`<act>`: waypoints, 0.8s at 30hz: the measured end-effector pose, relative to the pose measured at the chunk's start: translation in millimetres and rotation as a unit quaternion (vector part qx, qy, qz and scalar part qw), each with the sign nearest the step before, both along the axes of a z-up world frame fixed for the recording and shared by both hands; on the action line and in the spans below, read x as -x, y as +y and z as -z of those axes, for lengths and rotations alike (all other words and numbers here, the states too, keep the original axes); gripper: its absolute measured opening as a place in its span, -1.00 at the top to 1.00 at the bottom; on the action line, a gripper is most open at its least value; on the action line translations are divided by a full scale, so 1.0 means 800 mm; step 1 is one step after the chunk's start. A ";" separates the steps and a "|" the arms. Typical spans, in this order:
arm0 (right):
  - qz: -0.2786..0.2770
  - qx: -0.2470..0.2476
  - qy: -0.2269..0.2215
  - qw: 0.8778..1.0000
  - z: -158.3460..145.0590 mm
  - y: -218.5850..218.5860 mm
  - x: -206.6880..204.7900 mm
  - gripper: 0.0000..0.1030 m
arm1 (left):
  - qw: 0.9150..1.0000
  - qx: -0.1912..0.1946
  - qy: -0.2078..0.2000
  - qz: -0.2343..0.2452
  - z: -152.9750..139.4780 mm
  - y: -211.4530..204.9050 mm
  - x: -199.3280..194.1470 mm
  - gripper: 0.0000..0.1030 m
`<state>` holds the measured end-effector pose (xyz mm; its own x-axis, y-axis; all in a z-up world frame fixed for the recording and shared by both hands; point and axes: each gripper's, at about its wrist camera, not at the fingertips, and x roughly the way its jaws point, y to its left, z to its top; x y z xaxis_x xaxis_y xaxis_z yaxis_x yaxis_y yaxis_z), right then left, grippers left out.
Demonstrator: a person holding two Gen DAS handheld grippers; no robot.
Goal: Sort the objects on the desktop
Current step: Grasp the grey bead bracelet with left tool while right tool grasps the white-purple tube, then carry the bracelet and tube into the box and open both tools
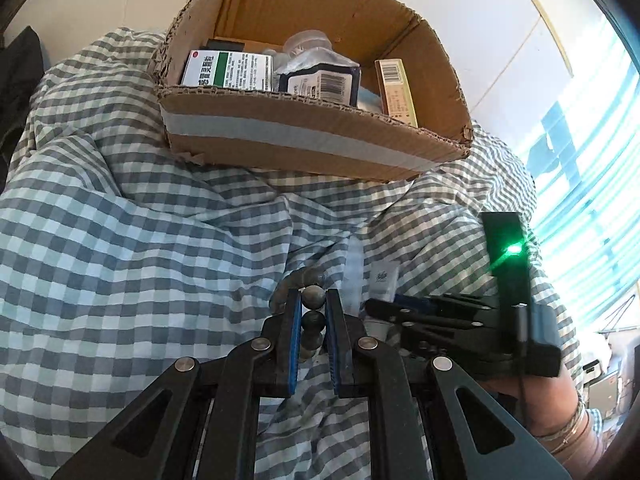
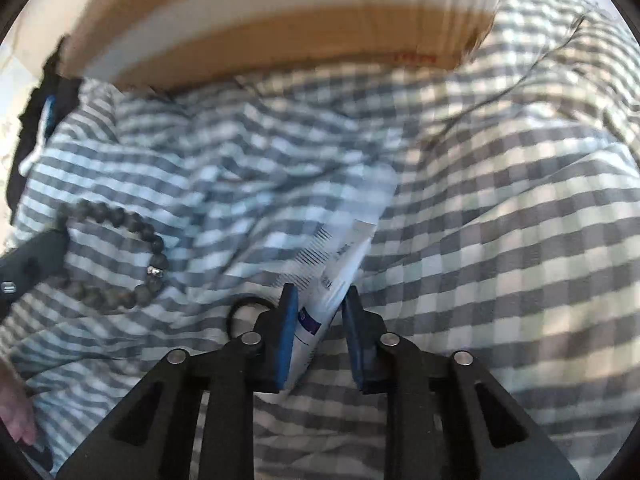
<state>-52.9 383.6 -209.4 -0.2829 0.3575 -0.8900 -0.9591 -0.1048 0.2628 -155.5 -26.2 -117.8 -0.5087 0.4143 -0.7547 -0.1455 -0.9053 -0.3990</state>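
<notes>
My left gripper (image 1: 313, 300) is shut on a bracelet of dark round beads (image 1: 312, 295), two beads pinched between its blue pads. In the right wrist view the bracelet (image 2: 120, 216) hangs as a loop from that gripper at the far left. My right gripper (image 2: 320, 312) points down at the checked cloth, and a white tube with blue print (image 2: 344, 252) runs up between its pads, which touch it on both sides. The left wrist view shows the right gripper (image 1: 374, 306) side-on with the tube's white end (image 1: 382, 280) poking out.
An open cardboard box (image 1: 300, 140) stands on the rumpled blue-grey checked cloth (image 1: 120, 240) just beyond both grippers. It holds a green-and-white medicine box (image 1: 228, 70), a dark pack (image 1: 320, 80) and a tan box (image 1: 396, 88). A black hair tie (image 2: 240, 308) lies by my right fingers.
</notes>
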 end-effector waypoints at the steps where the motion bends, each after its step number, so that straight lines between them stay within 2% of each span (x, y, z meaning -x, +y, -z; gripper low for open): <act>1: -0.001 -0.009 0.001 1.000 -0.006 -0.004 0.000 0.66 | 1.000 0.001 0.002 0.000 -0.002 0.000 -0.001 0.77; 4: -0.002 -0.036 0.004 0.999 -0.029 -0.016 -0.001 0.72 | 1.000 0.003 0.010 0.000 -0.012 0.001 -0.006 0.77; 8: 0.002 -0.081 -0.014 0.997 -0.071 -0.026 -0.004 0.73 | 1.000 0.006 0.027 -0.003 -0.030 0.000 -0.012 0.77; 13: 0.002 -0.124 -0.005 0.992 -0.129 -0.036 -0.010 0.73 | 0.999 0.014 0.052 -0.006 -0.060 0.001 -0.012 0.77; 18: -0.023 -0.180 -0.001 0.983 -0.195 -0.048 -0.008 0.74 | 0.996 0.017 0.082 -0.004 -0.100 0.000 -0.003 0.77; 21: -0.034 -0.214 -0.003 0.976 -0.236 -0.048 -0.007 0.74 | 0.994 0.029 0.108 -0.005 -0.132 0.000 0.010 0.77; 24: -0.043 -0.244 -0.008 0.969 -0.273 -0.037 -0.003 0.74 | 0.991 0.024 0.129 -0.005 -0.160 -0.004 0.028 0.77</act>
